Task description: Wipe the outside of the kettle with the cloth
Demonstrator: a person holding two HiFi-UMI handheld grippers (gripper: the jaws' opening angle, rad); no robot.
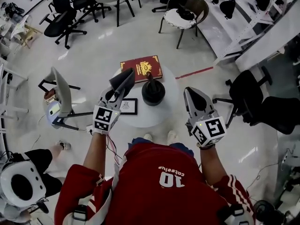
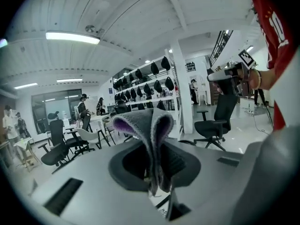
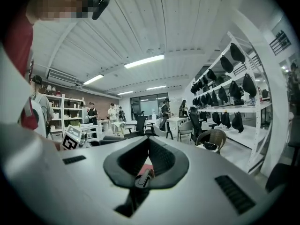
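The black kettle stands on the round white table, seen from above. My left gripper hovers just left of it, shut on a dark grey cloth. In the left gripper view the cloth stands up folded between the jaws, with a purple inner side. My right gripper hangs off the table's right edge, shut and holding nothing. In the right gripper view its jaws meet at the tips, and a bit of red and a dark shape show through the gap below them.
A red book lies at the table's far side and a small framed picture at its near left. Office chairs and a wicker chair stand around; a white chair is close at the left. Shelving runs along the right.
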